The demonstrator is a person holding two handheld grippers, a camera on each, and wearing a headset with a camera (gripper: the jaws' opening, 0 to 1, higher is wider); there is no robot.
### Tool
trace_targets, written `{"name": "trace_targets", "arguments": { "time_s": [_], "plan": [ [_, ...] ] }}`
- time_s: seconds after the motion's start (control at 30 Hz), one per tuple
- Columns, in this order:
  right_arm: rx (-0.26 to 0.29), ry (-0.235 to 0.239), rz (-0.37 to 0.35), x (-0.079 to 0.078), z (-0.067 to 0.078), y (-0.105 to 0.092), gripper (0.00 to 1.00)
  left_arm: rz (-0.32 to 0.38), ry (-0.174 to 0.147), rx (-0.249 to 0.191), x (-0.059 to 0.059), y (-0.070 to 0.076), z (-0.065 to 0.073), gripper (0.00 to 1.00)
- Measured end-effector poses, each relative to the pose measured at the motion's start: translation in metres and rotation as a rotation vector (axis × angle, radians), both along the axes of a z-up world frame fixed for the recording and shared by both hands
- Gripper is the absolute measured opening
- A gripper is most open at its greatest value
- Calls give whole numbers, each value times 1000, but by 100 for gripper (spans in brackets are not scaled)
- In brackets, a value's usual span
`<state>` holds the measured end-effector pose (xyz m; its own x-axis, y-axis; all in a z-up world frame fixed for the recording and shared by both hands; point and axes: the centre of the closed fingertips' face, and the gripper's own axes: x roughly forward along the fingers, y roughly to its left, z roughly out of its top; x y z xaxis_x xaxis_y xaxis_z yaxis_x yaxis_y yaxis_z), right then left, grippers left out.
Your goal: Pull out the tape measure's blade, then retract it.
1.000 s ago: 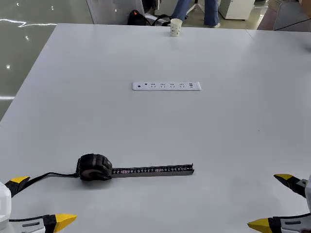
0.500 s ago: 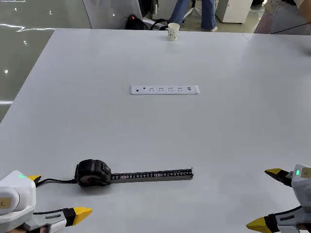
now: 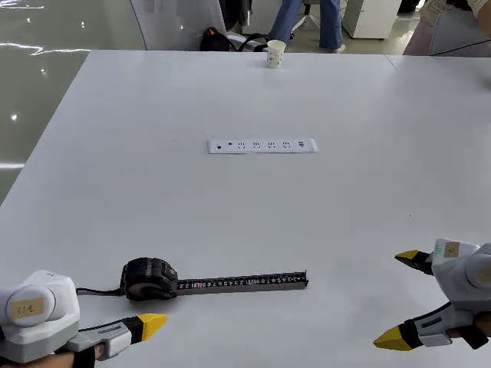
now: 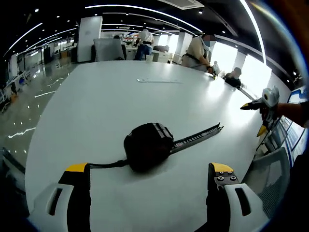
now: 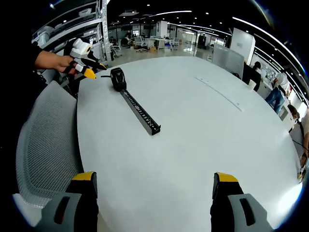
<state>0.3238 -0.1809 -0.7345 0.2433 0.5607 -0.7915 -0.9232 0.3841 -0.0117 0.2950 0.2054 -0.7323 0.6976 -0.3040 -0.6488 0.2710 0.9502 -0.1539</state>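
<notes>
Movement since a second ago: my left gripper (image 4: 148, 167) has crept in just behind the tape measure (image 3: 149, 277) on the table (image 3: 345, 192), and my right gripper (image 3: 397, 297) has come up well past the end of the blade (image 3: 242, 283). Both jaws are wide apart and empty. Blade's out already, so retracting looks next.

black tape measure (image 3: 149, 278) | flat on table | blade (image 3: 244, 283) extended

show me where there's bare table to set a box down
Widest bare patch: the table between the power strip and the tape measure. Also free: between the tip of the blade and the right tongs, and between the strip and the paper cup. Crowded only at front left, around the tape measure and its cord.
</notes>
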Motion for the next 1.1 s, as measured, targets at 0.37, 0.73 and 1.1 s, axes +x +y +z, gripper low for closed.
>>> {"name": "trace_targets", "arguments": {
  "time_s": [0.37, 0.73, 1.1],
  "plan": [
    [-40, 10, 86, 12, -4, 18, 99, 24, -33, -25, 14, -16, 2, 99],
    [-82, 3, 152, 29, -12, 31, 99, 36, -52, 21, 20, -25, -11, 99],
    [-110, 8, 237, 37, -23, 50, 99, 36, -108, 90, 33, -35, -12, 99]
  ]
}}
